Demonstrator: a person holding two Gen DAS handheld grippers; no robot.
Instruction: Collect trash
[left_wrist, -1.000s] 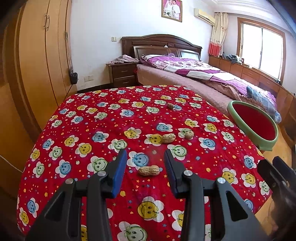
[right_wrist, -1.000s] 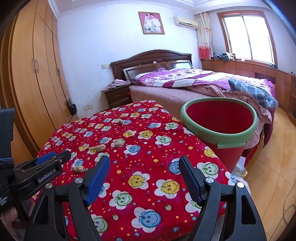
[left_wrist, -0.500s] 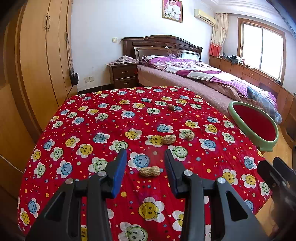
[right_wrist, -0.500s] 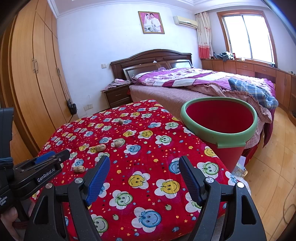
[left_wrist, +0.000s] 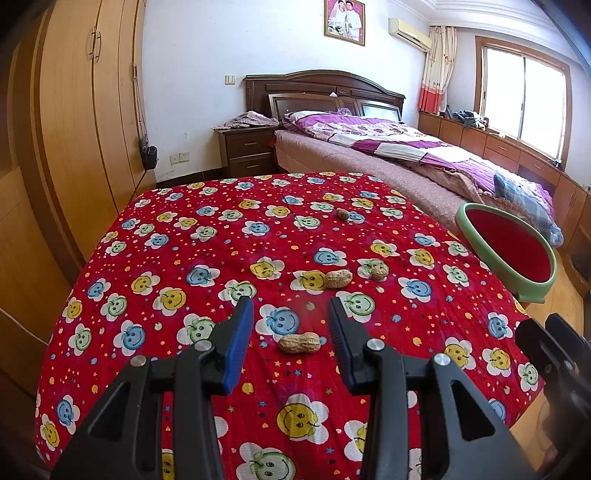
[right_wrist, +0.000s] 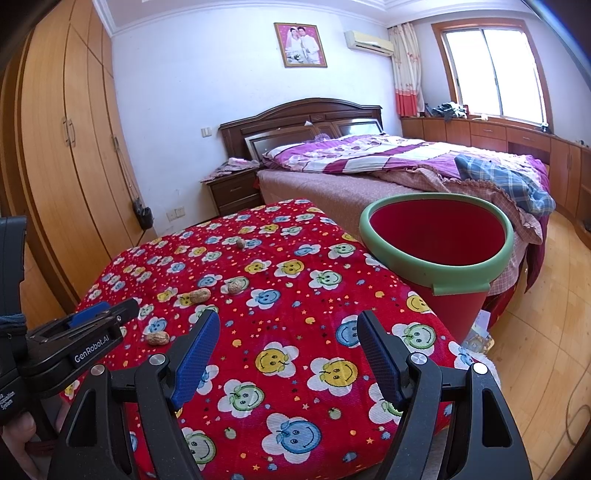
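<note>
- "GenRobot.AI" reads along the left tongs (right_wrist: 107, 325).
- Left tongs (left_wrist: 290, 325) gape wide, nearest peanut (left_wrist: 299, 343) lying crosswise between them on the table (left_wrist: 184, 280).
- Right tongs (right_wrist: 288, 343) spread, empty; red bin (right_wrist: 439, 243) beside.

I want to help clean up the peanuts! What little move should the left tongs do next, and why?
Probably ease the left tongs forward and down so the nearest peanut sits between the pads, then squeeze. The tongs are open, the peanut lies crosswise on the red smiley cloth just ahead of them, untouched, and the red bin waits empty at the cloth's right edge.
</note>
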